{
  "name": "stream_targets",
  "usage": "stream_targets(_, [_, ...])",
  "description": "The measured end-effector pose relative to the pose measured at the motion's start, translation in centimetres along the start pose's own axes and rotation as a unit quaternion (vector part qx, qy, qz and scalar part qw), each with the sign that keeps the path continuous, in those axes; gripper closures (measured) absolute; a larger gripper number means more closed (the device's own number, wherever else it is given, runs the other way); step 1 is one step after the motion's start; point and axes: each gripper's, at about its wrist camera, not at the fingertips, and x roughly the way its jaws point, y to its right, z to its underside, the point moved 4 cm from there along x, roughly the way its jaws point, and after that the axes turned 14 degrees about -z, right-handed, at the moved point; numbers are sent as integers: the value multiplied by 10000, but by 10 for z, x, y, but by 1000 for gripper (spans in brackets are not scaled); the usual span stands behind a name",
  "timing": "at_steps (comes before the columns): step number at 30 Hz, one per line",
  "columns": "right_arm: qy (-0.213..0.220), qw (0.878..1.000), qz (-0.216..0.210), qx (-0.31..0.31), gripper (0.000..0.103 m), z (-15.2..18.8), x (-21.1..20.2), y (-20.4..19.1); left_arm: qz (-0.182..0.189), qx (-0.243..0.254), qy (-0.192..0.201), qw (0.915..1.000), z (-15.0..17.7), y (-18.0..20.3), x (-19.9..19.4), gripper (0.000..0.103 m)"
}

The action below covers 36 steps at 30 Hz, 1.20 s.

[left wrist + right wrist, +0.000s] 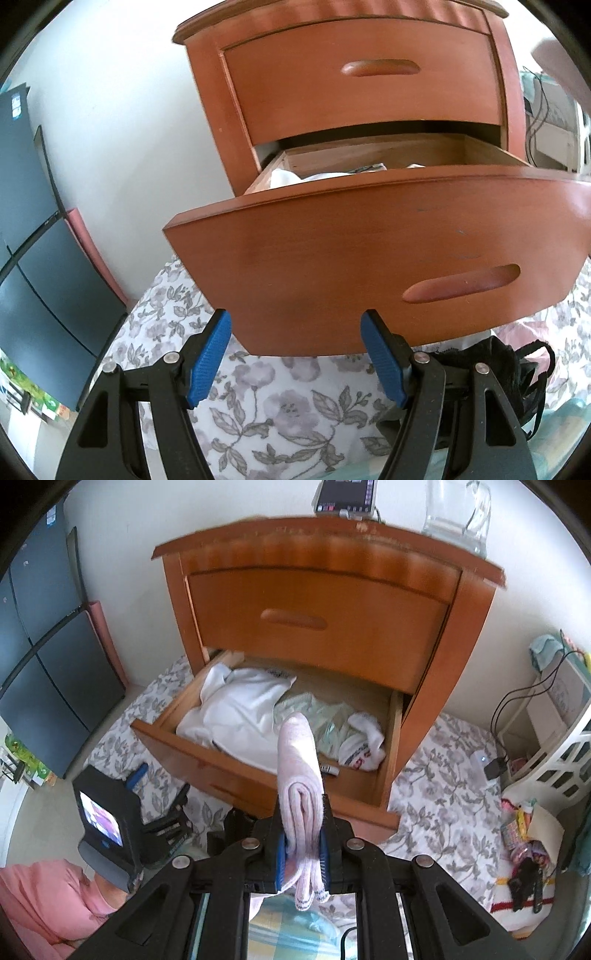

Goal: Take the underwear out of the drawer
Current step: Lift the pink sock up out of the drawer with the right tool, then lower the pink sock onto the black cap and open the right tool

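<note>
The left hand-held gripper (295, 358) hung wide and empty below the open drawer (369, 236). The right hand-held gripper (302, 843) pinched folded pink underwear (299, 775) above it; the loose folds might slip free.

nightstand (325, 635): brown wood, smooth, a little shiny
drawer (369, 258): same smooth wood outside, pale bare wood inside
pink underwear (299, 775): soft folded cloth with fine ribs, matt
white clothes (236, 709): soft cloth, creased
right tool (302, 853): black matt plastic, blue ridged pads, round metal pins
left tool (295, 354): same black plastic, blue rough pads
jug (458, 513): clear shiny glass
floor sheet (280, 410): flower-print cloth
</note>
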Motion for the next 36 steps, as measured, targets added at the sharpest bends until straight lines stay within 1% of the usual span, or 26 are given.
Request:
stream_targets(4, [-210,9998,-6,21,88,13,19,-1,14,-24,-75,10000,1,-1,4,30])
stream_targets(10, [-662,9974,-229,156,88,39,60,-4,20,-15,-79,10000,0,-1,6,30])
stream_targets(20, [-1199,9927,-132,-9,88,58,113,-14,29,-10,-123,9999,2,-1,6,30])
stream_targets(25, [-1360,9906,-125,-24,88,62,128,-15,44,-10,-148,9999,3,-1,6,30])
stream_targets(32, [-1542,9880,-2,-42,88,64,140,-10,53,33,-183,9998,2,1,8,30])
stream_targets(36, [-1650,9862,-67,-95,88,67,150,-16,61,21,-191,9998,2,0,9,30])
